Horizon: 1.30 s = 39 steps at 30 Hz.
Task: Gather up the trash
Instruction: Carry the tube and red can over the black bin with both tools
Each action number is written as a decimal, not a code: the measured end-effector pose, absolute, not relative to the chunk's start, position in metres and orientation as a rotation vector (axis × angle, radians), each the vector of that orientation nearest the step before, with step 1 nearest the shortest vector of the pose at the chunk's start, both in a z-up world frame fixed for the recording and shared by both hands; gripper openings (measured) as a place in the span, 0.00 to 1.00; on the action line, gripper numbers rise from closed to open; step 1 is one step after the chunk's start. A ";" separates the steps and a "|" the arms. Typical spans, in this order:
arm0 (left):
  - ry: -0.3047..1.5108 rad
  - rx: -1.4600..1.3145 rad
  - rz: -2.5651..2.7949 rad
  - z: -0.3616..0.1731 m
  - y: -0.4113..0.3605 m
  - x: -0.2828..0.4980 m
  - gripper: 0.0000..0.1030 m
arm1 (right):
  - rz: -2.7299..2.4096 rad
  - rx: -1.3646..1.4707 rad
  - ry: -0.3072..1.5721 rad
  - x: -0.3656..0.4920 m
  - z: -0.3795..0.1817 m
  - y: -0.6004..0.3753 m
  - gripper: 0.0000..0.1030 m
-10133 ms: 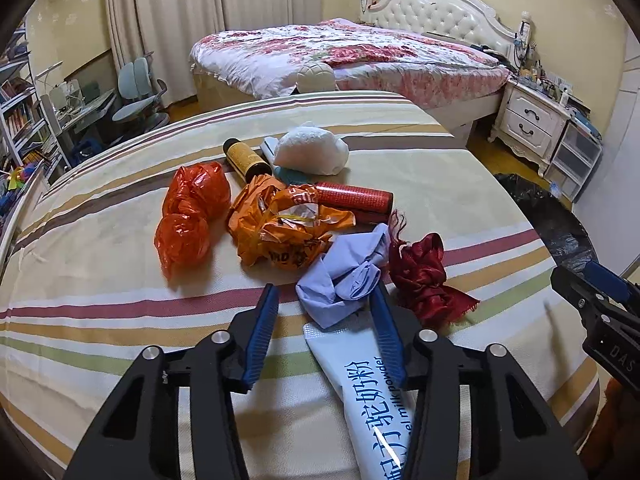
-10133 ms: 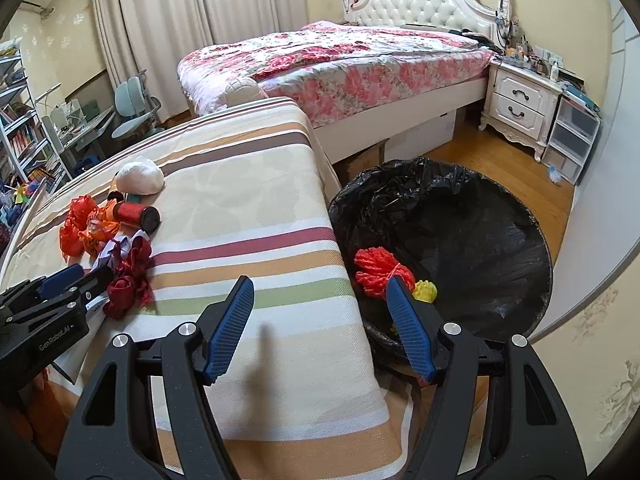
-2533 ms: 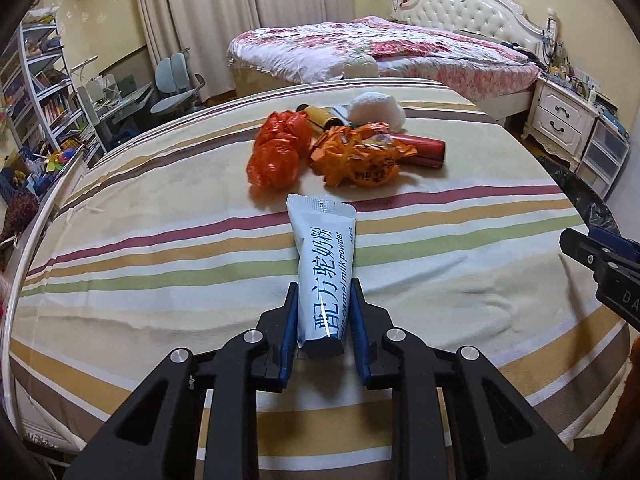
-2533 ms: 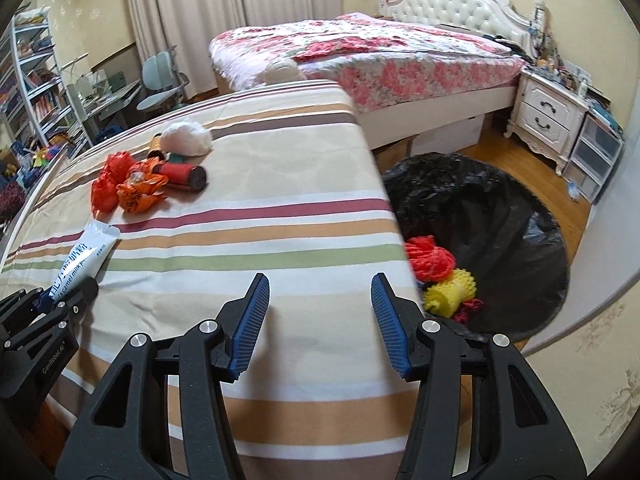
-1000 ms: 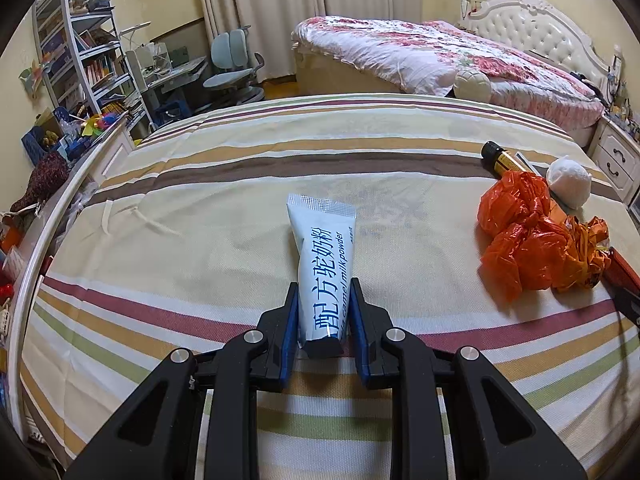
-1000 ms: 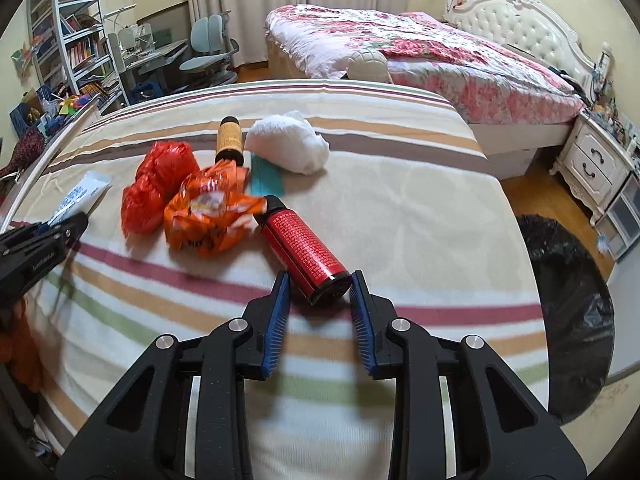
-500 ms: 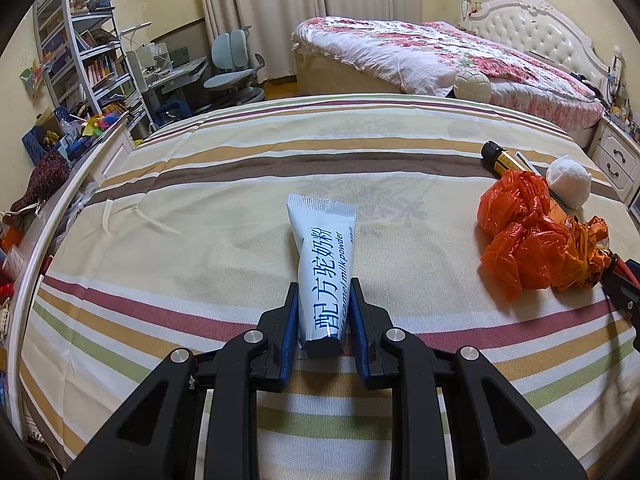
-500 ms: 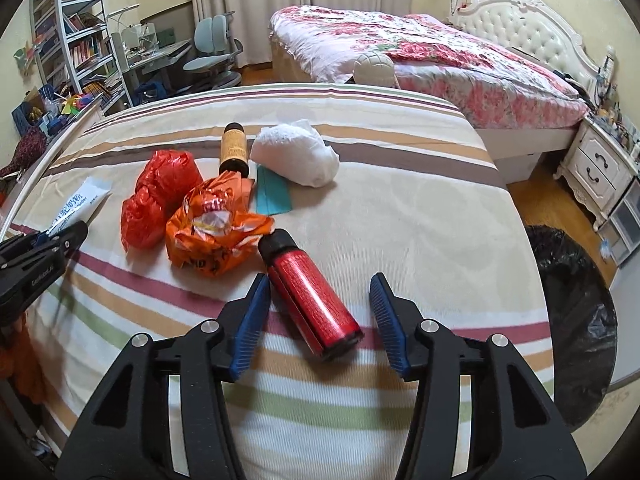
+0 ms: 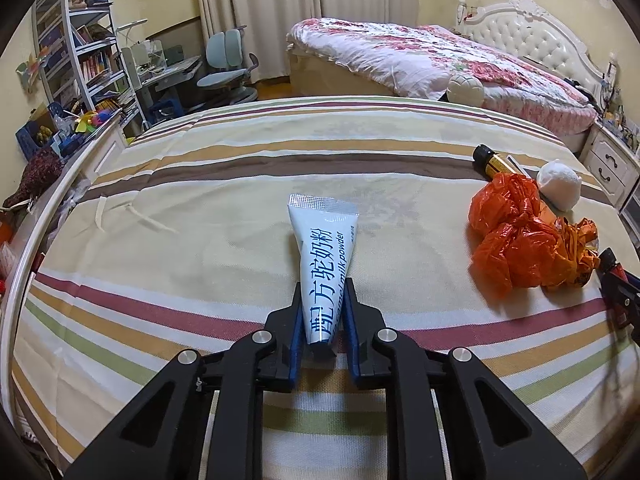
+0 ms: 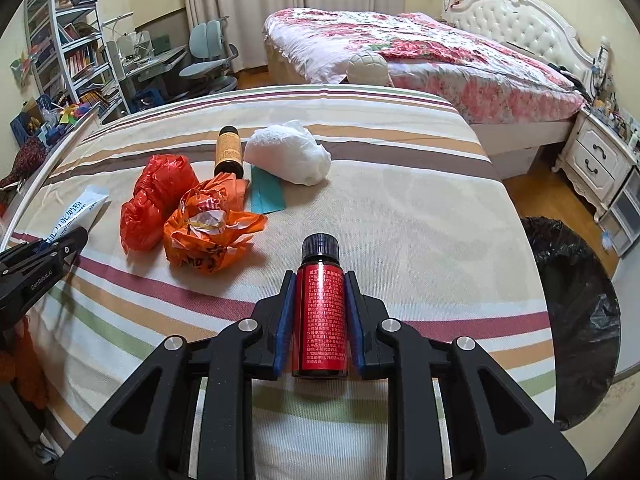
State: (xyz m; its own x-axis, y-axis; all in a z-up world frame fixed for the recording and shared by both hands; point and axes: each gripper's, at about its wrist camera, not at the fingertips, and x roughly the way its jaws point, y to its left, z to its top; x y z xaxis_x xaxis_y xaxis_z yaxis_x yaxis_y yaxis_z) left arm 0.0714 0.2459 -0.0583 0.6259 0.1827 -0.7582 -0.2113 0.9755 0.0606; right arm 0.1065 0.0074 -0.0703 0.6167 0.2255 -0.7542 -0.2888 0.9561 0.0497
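A white tube printed "milk powder" (image 9: 325, 240) points away from me over the striped bedcover, and my left gripper (image 9: 323, 285) is closing tight on its cap end, pads pressing its sides. My right gripper (image 10: 319, 276) has its jaws closing on a red bottle with a black cap (image 10: 320, 312), blue pads against both sides and the cap pointing forward. In the right wrist view the left gripper (image 10: 66, 242) and the tube (image 10: 80, 210) sit at the left edge. The right gripper (image 9: 618, 284) shows at the right edge of the left wrist view.
On the bedcover (image 10: 400, 220) lie two red-orange bags (image 10: 160, 196), a crumpled orange wrapper (image 10: 208, 236), a brown bottle (image 10: 229, 152), a white wad (image 10: 290, 156) and a teal sheet (image 10: 266, 194). A black-lined bin (image 10: 572, 288) stands on the floor to the right.
The right gripper closed from wide open onto the red bottle, which now lines up straight between its fingers. The left gripper kept the tube and stayed put.
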 end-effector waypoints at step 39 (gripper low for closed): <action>0.718 -0.016 -0.022 -0.007 0.129 0.048 0.13 | 0.131 0.066 0.719 0.080 -0.026 -0.099 0.22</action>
